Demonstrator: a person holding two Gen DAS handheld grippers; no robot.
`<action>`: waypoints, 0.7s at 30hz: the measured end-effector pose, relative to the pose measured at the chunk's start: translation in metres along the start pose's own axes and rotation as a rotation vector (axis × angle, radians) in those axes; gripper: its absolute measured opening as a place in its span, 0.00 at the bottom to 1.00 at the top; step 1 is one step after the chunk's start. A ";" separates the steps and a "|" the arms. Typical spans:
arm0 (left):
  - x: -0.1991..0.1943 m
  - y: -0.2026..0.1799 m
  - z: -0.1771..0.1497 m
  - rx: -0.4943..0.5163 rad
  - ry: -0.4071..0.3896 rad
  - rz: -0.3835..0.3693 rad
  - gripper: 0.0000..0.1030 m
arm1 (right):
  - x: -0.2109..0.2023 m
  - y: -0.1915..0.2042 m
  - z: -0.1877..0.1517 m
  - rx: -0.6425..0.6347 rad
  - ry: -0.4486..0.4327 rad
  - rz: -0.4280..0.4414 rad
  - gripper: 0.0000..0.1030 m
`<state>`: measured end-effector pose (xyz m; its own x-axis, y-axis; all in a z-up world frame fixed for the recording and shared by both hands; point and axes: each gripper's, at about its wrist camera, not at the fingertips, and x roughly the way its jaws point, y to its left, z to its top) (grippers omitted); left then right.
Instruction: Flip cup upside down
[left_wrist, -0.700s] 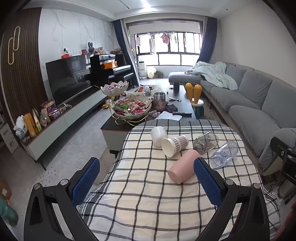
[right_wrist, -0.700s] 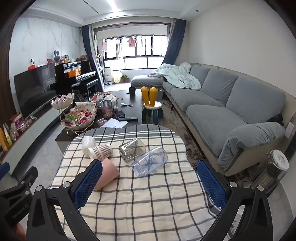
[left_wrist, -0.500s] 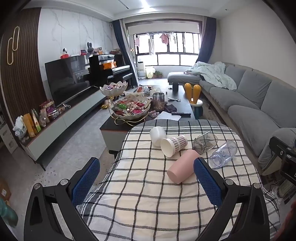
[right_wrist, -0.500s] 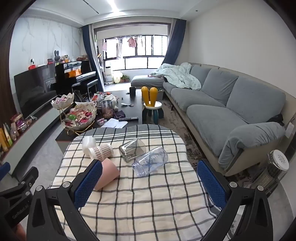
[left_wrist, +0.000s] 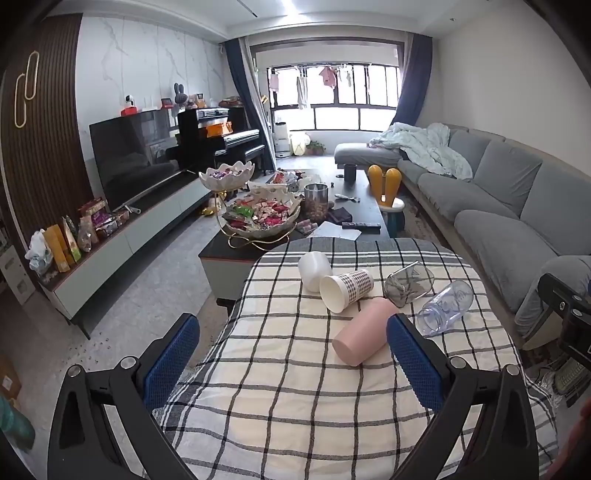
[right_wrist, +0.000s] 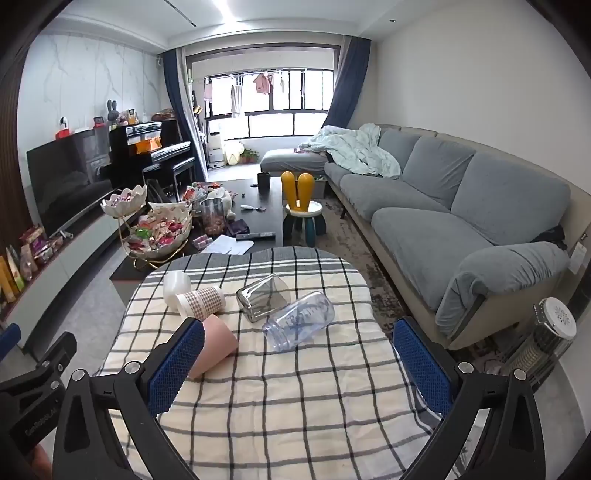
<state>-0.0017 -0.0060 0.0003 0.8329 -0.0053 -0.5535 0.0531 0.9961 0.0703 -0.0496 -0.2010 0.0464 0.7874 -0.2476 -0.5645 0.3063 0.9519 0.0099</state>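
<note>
Several cups lie on their sides on a checked tablecloth (left_wrist: 280, 406): a pink cup (left_wrist: 360, 338) nearest, a checked paper cup (left_wrist: 345, 288), a white cup (left_wrist: 314, 269), a smoky glass cup (left_wrist: 408, 286) and a clear plastic cup (left_wrist: 445, 308). My left gripper (left_wrist: 291, 358) is open and empty, short of the pink cup. My right gripper (right_wrist: 299, 363) is open and empty, with the clear plastic cup (right_wrist: 299, 319) ahead between its fingers and the pink cup (right_wrist: 216, 345) behind its left finger (right_wrist: 177, 365).
A dark coffee table (left_wrist: 365, 210) with a tiered candy bowl (left_wrist: 258, 218) and a jar stands beyond the table. A grey sofa (right_wrist: 461, 221) runs along the right, a TV unit (left_wrist: 122, 229) along the left. A heater (right_wrist: 543, 343) stands at the right.
The left wrist view has shifted very slightly. The cups and both grippers stand as before.
</note>
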 end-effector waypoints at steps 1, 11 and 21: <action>0.000 0.000 0.000 0.001 0.003 -0.003 1.00 | 0.000 0.000 0.000 0.000 0.000 0.001 1.00; 0.002 0.003 0.000 0.000 0.004 -0.009 1.00 | 0.000 0.000 0.000 0.000 0.000 0.000 1.00; 0.002 0.002 0.000 0.000 0.005 -0.011 1.00 | -0.001 0.000 0.001 0.000 0.001 0.000 1.00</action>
<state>0.0002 -0.0036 -0.0011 0.8296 -0.0155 -0.5582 0.0619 0.9960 0.0644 -0.0498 -0.2008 0.0472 0.7871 -0.2474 -0.5650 0.3064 0.9518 0.0101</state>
